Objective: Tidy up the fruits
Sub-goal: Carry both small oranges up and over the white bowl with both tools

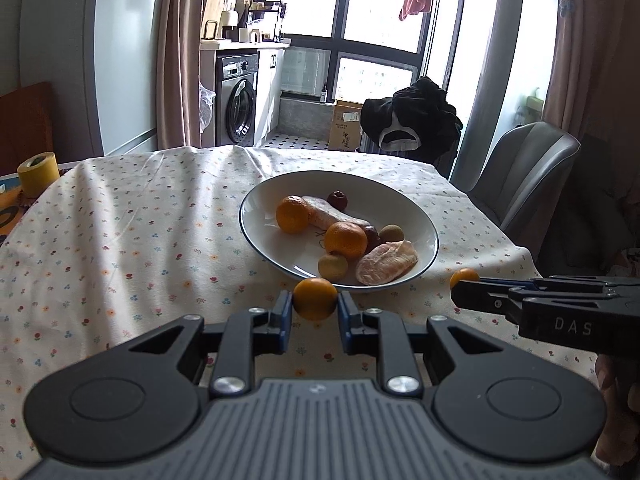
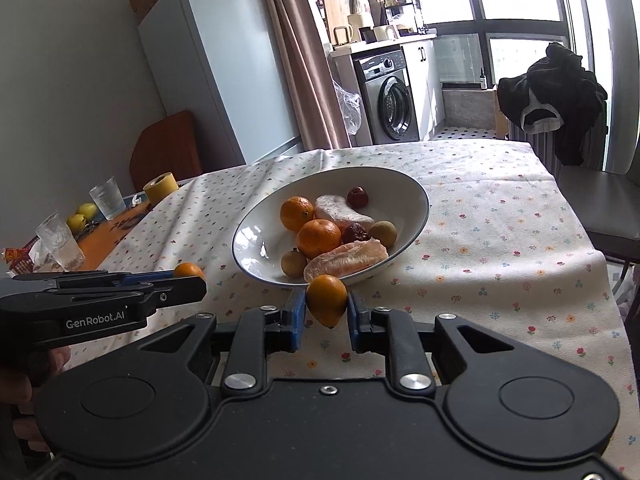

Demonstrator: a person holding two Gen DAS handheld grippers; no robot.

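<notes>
Orange kumquat (image 1: 315,298) between left gripper (image 1: 314,312) pads

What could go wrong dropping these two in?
The plate is already crowded near its front rim, so either small orange could bounce off the pomelo segment and roll out. The right tool pinches its orange off-centre; it may slip. The tools sit close and could bump.

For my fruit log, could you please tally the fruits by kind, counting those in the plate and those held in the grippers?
Small oranges: 4, two in the plate, at and, one in the left gripper, one in the right gripper
Peeled pomelo segments: 2
Red dates: 2
Longans: 2
Total: 10
</notes>
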